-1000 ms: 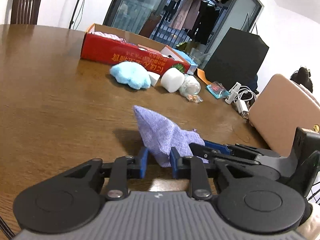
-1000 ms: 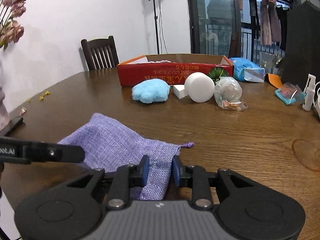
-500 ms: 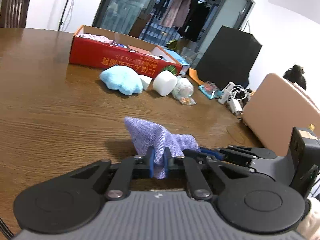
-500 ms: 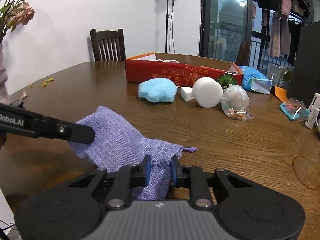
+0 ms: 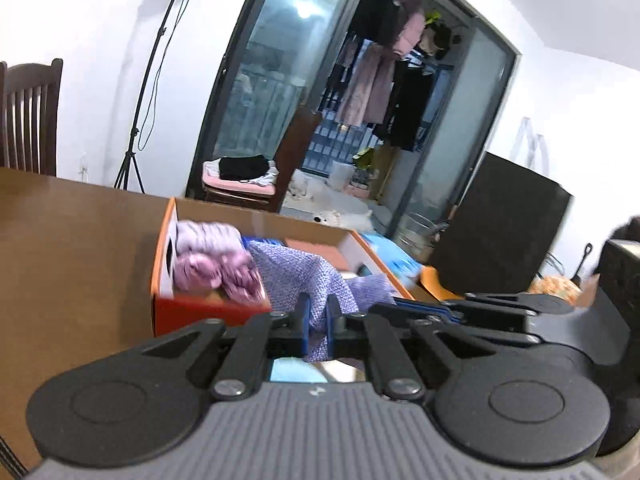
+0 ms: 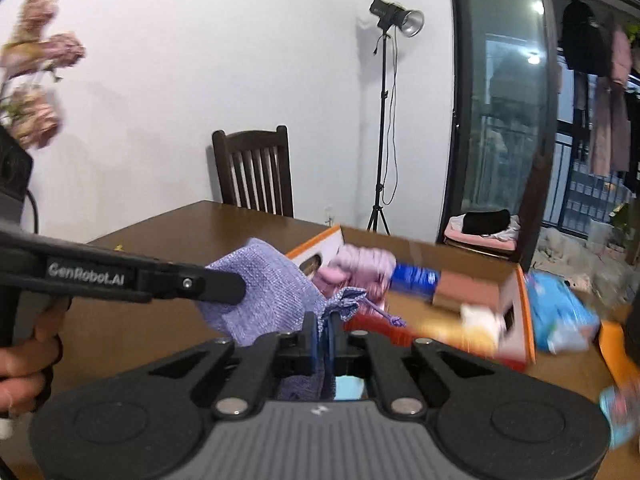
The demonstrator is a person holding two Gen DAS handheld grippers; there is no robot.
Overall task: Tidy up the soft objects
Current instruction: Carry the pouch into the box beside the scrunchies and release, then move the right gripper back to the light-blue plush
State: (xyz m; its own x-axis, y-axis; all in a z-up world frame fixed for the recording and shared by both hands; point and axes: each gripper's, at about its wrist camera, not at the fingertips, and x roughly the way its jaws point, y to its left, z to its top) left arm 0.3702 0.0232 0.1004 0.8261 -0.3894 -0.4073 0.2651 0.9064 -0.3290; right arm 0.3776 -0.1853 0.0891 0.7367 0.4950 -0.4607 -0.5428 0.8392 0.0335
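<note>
A purple woven drawstring pouch [image 5: 304,276] hangs in the air between both grippers, just in front of the open red-and-orange cardboard box [image 5: 168,264]. My left gripper [image 5: 316,320] is shut on one end of the pouch. My right gripper [image 6: 324,330] is shut on the gathered drawstring end of the same pouch [image 6: 264,288]. The left gripper's finger [image 6: 168,280] reaches in from the left in the right wrist view. Pink soft items [image 5: 212,264] lie inside the box [image 6: 516,320].
The brown wooden table [image 5: 72,248] carries the box. A blue packet [image 6: 560,316] lies right of the box, with an orange item [image 6: 616,344] beside it. A wooden chair [image 6: 256,172] and a light stand [image 6: 384,120] stand behind the table. A large black object [image 5: 500,224] sits at the right.
Both grippers have lifted the purple pouch off the table and carried it forward to the box. The blue plush and white objects have dropped out of view.
</note>
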